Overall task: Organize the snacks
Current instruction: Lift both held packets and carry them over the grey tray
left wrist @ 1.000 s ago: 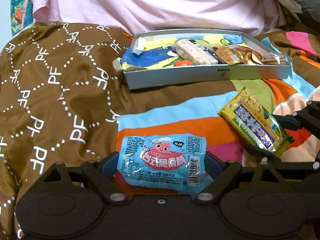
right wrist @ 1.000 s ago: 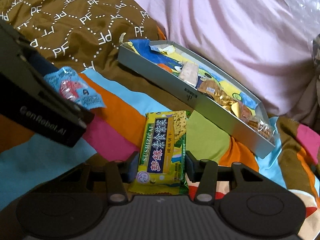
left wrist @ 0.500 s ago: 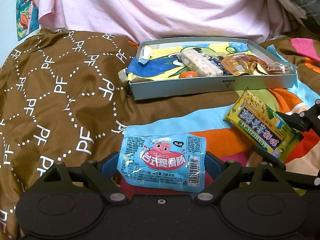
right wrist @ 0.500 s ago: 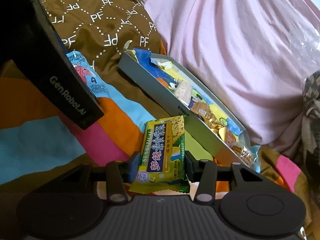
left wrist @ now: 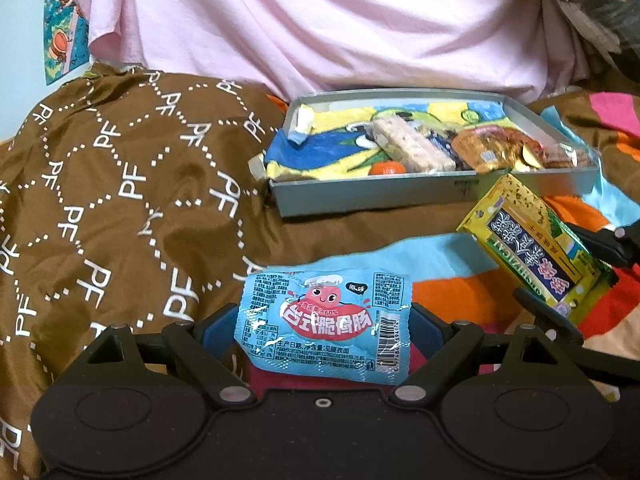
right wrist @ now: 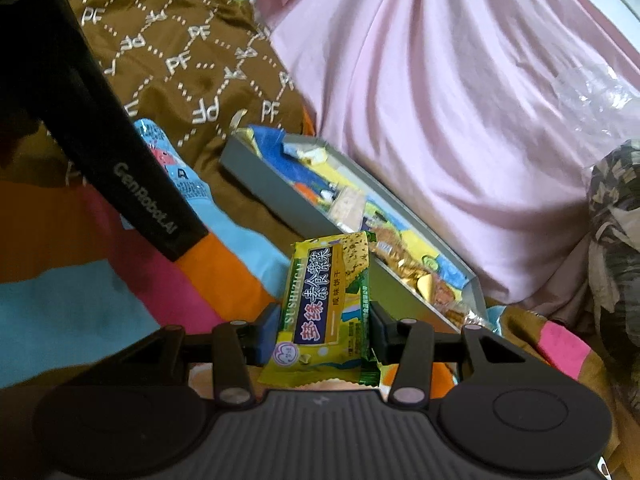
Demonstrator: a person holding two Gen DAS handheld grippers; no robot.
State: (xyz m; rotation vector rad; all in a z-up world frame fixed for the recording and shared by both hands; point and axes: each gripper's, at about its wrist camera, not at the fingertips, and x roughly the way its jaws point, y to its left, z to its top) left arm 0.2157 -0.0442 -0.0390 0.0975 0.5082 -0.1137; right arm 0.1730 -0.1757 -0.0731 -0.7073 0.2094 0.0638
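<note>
Snacks are gathered into a shallow grey box (left wrist: 424,196) that lies far on the bed, in front of a pink cloth (left wrist: 340,24), and each gripper carries one packet toward it. The left gripper (left wrist: 326,328) has its jaws wide apart because they clamp a blue sausage packet (left wrist: 326,320) across its long side, so the packet hangs level, above the striped blanket (left wrist: 440,284). The right gripper (right wrist: 320,332) has narrow jaws, pressed on the two edges of a yellow cracker packet (right wrist: 324,304), which stands upright and points to the box. In the box, the other snacks lie at the right end and the left end is free, so I judge both packets can go there.
</note>
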